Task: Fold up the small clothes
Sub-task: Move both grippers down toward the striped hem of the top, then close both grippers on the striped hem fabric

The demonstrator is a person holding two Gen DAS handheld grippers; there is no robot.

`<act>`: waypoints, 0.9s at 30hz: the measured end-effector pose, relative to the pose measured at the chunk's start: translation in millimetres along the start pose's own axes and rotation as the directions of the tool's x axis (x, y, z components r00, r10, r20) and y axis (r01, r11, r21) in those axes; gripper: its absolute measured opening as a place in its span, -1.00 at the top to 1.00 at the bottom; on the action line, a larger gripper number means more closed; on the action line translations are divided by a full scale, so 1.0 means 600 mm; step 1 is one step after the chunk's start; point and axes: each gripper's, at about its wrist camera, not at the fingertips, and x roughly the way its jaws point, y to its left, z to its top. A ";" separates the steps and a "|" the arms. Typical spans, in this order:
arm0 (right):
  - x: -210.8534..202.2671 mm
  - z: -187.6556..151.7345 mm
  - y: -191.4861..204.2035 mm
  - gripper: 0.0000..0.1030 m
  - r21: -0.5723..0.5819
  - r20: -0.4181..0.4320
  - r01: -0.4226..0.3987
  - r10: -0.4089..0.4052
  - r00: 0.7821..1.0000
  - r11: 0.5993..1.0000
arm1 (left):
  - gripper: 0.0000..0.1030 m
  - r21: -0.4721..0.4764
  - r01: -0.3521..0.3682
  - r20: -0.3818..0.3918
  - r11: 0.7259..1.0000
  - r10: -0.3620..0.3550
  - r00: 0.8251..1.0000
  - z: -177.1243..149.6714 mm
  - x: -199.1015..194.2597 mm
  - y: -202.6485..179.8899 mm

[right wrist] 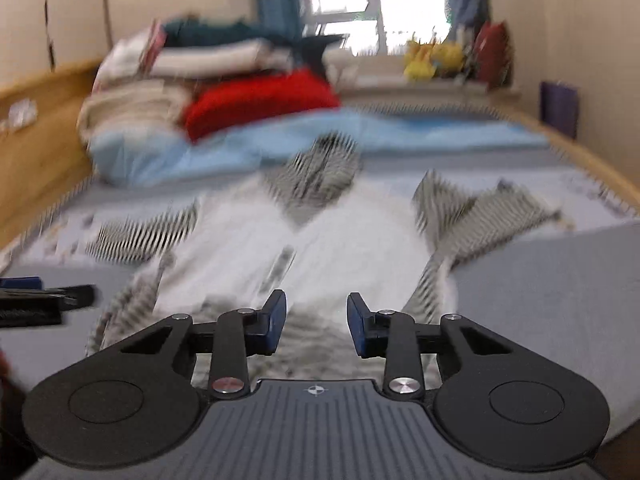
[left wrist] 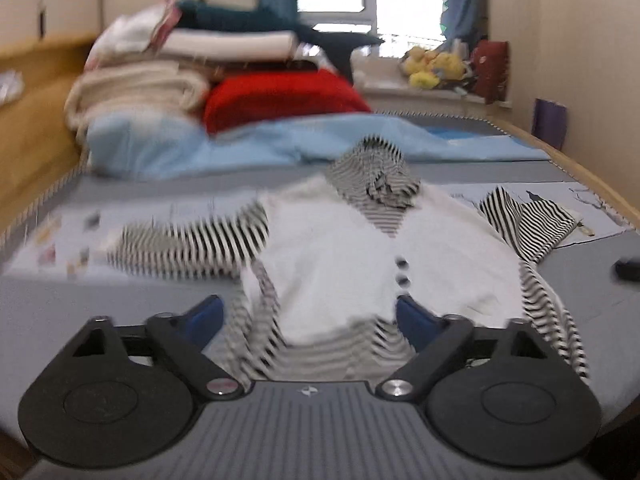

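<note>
A small white hooded top (left wrist: 340,248) with black-and-white striped sleeves, hood and hem lies spread face up on the grey bed (left wrist: 60,304). My left gripper (left wrist: 308,316) is open wide just above its striped hem, blue pads either side, holding nothing. The top also shows in the right wrist view (right wrist: 352,236), blurred. My right gripper (right wrist: 316,322) is open over the hem near the lower right, empty. The left gripper's fingers (right wrist: 44,296) show at the left edge of the right wrist view.
A light blue duvet (left wrist: 248,140) lies behind the top. Folded blankets and a red one (left wrist: 280,96) are stacked at the back left. A wooden bed frame (left wrist: 32,120) runs along the left. Yellow toys (left wrist: 436,64) sit on the windowsill.
</note>
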 end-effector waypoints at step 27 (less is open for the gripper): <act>0.263 -0.066 -0.189 0.97 0.121 -0.633 0.150 -0.040 0.773 0.981 | 0.07 -0.344 -0.160 -0.744 0.925 -0.164 0.648 -0.134 0.262 0.164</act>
